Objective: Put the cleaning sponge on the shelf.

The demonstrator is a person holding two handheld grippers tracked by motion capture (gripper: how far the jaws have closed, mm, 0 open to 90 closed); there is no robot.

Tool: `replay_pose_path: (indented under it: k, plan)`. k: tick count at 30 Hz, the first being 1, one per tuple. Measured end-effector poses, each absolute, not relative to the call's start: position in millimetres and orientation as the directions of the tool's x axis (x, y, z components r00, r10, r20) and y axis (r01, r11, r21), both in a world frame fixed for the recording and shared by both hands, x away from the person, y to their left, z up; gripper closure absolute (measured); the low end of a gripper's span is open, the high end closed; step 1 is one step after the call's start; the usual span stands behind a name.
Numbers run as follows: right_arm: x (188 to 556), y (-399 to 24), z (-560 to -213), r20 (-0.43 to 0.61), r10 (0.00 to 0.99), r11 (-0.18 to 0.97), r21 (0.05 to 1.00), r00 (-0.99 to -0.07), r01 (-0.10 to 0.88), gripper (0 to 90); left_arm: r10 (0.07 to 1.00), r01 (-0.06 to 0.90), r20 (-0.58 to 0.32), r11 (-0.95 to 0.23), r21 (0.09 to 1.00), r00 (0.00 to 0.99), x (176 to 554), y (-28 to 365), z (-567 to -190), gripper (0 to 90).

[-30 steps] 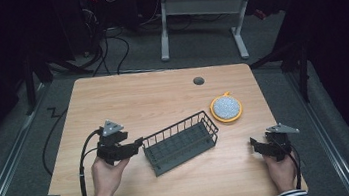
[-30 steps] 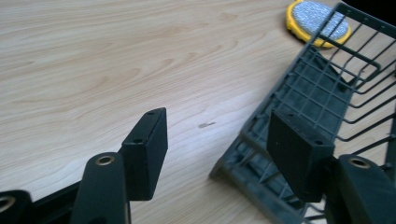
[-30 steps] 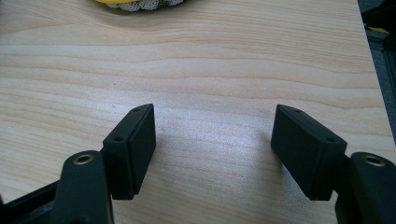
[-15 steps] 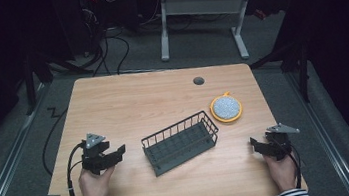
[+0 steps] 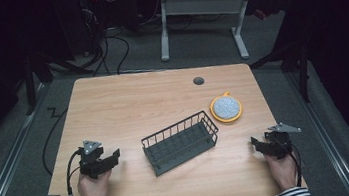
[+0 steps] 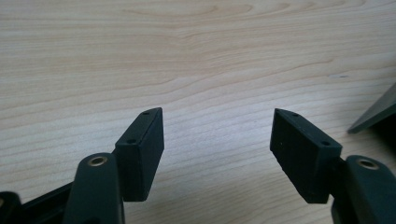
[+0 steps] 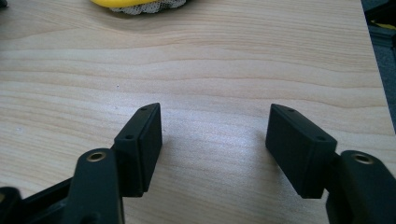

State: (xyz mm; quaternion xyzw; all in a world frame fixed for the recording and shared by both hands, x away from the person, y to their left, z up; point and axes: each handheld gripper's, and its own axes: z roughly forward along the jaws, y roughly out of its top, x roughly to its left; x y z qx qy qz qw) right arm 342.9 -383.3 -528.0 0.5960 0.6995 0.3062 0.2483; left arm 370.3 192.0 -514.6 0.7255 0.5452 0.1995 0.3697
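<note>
Dark wire basket (image 5: 180,142): mid-table (image 5: 128,103), free, scrubber (image 5: 226,108) just beyond its far right. Left gripper (image 5: 111,157) has drawn back leftward off it; right gripper (image 5: 258,144) unmoved; both jaws apart, empty. Likely released.

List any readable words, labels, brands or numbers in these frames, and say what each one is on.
None can be read.
The wire basket, the round yellow-rimmed pad and the wooden table carry no print.
The left gripper and right gripper are plain black, and their fingers show screw holes but no lettering.
</note>
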Motion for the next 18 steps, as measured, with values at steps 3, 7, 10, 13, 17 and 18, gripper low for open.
replay_pose_path:
  k: [3, 7, 10, 13, 17, 18]
  plan:
    - [344.5, -386.2, -525.7, 0.047, 0.985, 0.082, 0.712, -0.164, 0.697, 38.5, 0.943, 0.649, -0.093, -0.146, 0.746, 0.319, 372.6, 192.0, -519.3, 35.1]
    - [348.4, -385.8, -518.3, 0.048, 0.982, 0.093, 0.715, -0.180, 0.693, 39.8, 0.945, 0.643, -0.072, -0.161, 0.749, 0.320, 373.9, 190.1, -521.4, 35.0]
    - [352.5, -384.2, -511.8, 0.064, 0.979, 0.090, 0.716, -0.193, 0.692, 39.6, 0.945, 0.640, -0.055, -0.174, 0.748, 0.321, 374.7, 188.8, -523.3, 34.8]
    - [357.6, -381.9, -504.5, 0.073, 0.976, 0.089, 0.722, -0.204, 0.686, 40.1, 0.946, 0.639, -0.049, -0.178, 0.748, 0.320, 375.6, 188.6, -524.7, 34.6]
    - [365.1, -378.6, -495.5, 0.089, 0.970, 0.090, 0.731, -0.225, 0.676, 40.1, 0.949, 0.637, -0.058, -0.162, 0.754, 0.311, 375.5, 190.2, -529.4, 34.7]
    - [367.1, -377.4, -493.3, 0.094, 0.969, 0.088, 0.734, -0.229, 0.673, 40.1, 0.948, 0.640, -0.062, -0.161, 0.751, 0.311, 375.5, 191.1, -530.8, 34.7]
